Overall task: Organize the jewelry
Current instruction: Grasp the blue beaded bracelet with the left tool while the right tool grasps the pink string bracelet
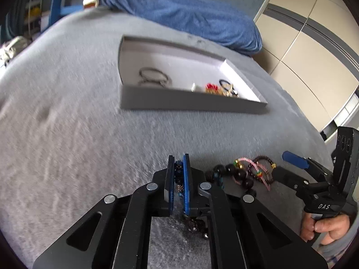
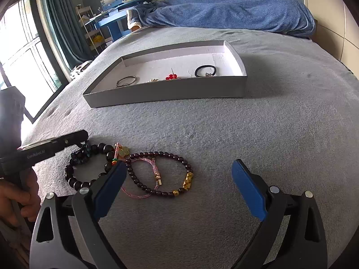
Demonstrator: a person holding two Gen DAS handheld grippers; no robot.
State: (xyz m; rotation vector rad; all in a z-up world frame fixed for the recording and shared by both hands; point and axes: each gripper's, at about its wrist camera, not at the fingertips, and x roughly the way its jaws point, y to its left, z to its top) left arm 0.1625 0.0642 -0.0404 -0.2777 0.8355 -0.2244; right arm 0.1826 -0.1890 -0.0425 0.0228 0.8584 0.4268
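Blue pads of my left hand-held gripper are pinched almost together on a dark blue beaded bracelet, its beads showing in the narrow gap between the fingers and more dark beads hanging beneath the jaws. My right hand-held gripper stands wide apart with nothing between its fingers, poised over the grey bed cover.

Just beside the left fingers, the rest of the loose jewelry lies in a small heap on the bed. A bracelet of large black beads curls nearest the left tool. Overlapping it is a pink woven cord bracelet with gold end caps, and around that a garnet-coloured bead bracelet carrying gold charms. My right gripper's left finger covers part of this heap in the right wrist view.

Farther out on the bed sits a shallow grey cardboard tray with a white inside. It holds a thin metal bangle toward its left end, a piece with red beads near the middle, and a black hair tie toward the right. A blue blanket is bunched at the far edge of the bed.
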